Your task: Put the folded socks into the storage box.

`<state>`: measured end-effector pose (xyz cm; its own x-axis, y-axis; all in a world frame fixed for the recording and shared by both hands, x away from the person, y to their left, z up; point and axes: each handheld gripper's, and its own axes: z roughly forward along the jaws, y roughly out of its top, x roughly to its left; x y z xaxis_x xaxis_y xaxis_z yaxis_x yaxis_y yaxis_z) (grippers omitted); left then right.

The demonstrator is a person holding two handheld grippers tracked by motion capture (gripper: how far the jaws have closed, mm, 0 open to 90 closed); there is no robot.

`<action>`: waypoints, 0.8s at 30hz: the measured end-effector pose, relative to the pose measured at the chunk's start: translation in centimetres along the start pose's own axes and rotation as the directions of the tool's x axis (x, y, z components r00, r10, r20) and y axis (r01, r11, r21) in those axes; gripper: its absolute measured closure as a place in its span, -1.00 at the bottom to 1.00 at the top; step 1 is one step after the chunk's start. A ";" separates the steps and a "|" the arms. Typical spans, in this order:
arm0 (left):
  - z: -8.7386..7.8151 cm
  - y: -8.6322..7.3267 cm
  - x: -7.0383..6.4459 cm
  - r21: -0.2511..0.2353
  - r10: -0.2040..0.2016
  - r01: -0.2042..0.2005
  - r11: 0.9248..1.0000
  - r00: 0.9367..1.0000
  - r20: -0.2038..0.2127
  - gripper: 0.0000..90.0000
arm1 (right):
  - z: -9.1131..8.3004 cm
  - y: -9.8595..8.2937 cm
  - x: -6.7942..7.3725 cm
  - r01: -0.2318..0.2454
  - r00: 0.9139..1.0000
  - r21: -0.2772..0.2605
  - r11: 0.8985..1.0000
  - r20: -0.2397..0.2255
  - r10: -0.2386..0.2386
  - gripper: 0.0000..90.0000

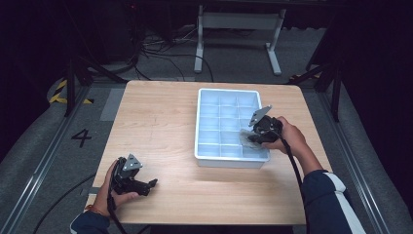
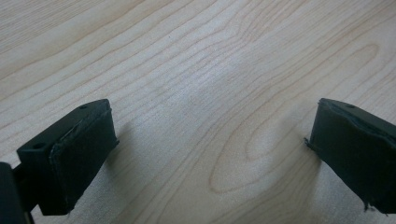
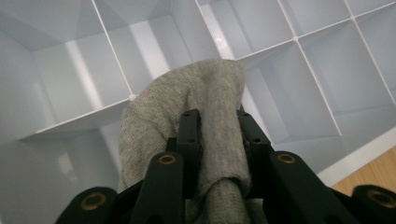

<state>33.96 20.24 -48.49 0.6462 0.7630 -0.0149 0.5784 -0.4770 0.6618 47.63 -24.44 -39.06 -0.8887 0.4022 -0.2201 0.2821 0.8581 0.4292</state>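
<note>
Right tongs (image 3: 217,128) clenched on soft grey knit cloth (image 3: 205,93), held over white plastic compartment tray (image 1: 202,146), near-right cells. Left tongs (image 2: 210,154) released, jaws wide apart, low over light wood worktop (image 1: 160,122).

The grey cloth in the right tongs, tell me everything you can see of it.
The grey cloth is a soft, fine-knit fabric, bunched and folded into a rounded hump. The right tongs are shut on it, a jaw on each side. It hangs over the near right compartments of the white divided tray, apparently brushing a divider.
</note>
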 end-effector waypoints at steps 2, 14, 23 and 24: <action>0.0 0.0 0.0 0.000 0.000 0.000 1.000 1.000 -0.001 -0.98 | 0.3 0.2 -0.1 0.003 1.000 0.025 1.000 -0.003 -0.003 0.66; 0.0 0.0 0.0 -0.003 -0.003 0.003 1.000 1.000 -0.009 -0.98 | 1.4 0.8 -0.5 0.033 0.999 0.102 0.994 -0.031 -0.030 0.66; 0.0 0.0 -0.1 -0.002 -0.005 0.005 1.000 1.000 -0.008 -0.98 | 2.3 1.3 -0.5 0.062 0.997 0.159 0.985 -0.045 -0.056 0.66; 0.0 0.0 0.0 -0.003 -0.001 0.001 1.000 1.000 -0.009 -0.98 | 2.4 1.2 -0.6 0.056 0.997 0.152 0.987 -0.052 -0.048 0.66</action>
<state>33.91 20.24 -48.48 0.6413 0.7672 -0.0091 0.5778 -0.4751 0.6637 49.32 -22.89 -40.53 -0.9187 0.3433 -0.1951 0.2837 0.9176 0.2785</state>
